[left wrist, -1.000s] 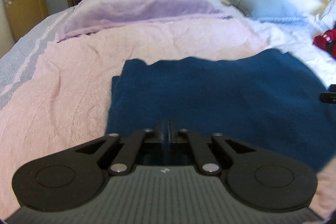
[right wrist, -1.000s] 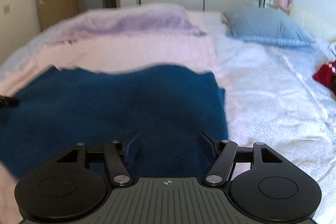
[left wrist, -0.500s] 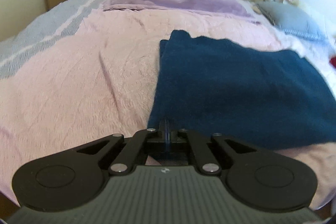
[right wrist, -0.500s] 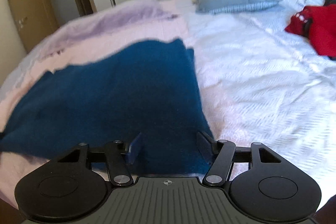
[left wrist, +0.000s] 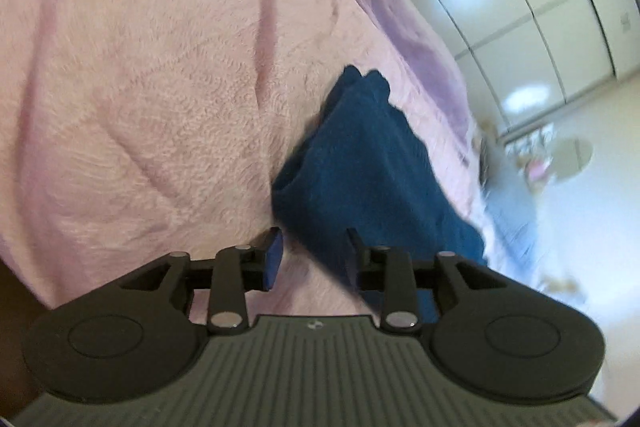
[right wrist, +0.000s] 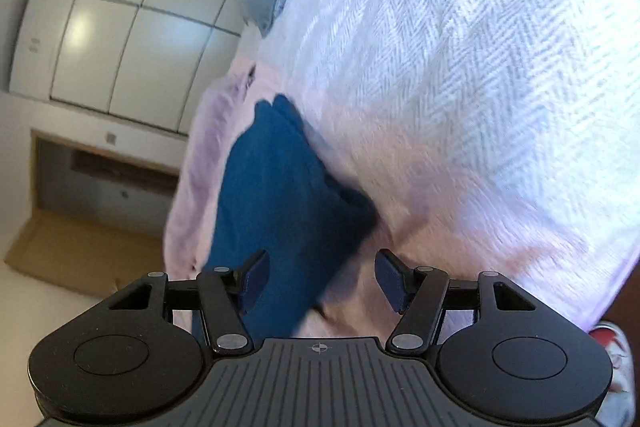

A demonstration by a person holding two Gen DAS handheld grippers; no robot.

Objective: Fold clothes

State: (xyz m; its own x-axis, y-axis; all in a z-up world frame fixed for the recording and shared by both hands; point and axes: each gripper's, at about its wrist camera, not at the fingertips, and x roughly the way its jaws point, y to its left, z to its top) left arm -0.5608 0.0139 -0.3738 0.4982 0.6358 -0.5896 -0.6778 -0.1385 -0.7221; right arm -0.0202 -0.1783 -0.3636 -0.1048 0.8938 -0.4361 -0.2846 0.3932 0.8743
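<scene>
Two grippers, both parted: left gripper just opening, pads off the blue garment lying between them; right gripper wide, gripping nothing. Garment flat on pink blanket. Fold apparently just laid; next, probably regrasping an edge for another fold.

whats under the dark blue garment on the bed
The dark blue garment lies on the pink fuzzy blanket, which shows all around its edges. Whatever sits directly beneath the garment is covered by the cloth and cannot be seen.
</scene>
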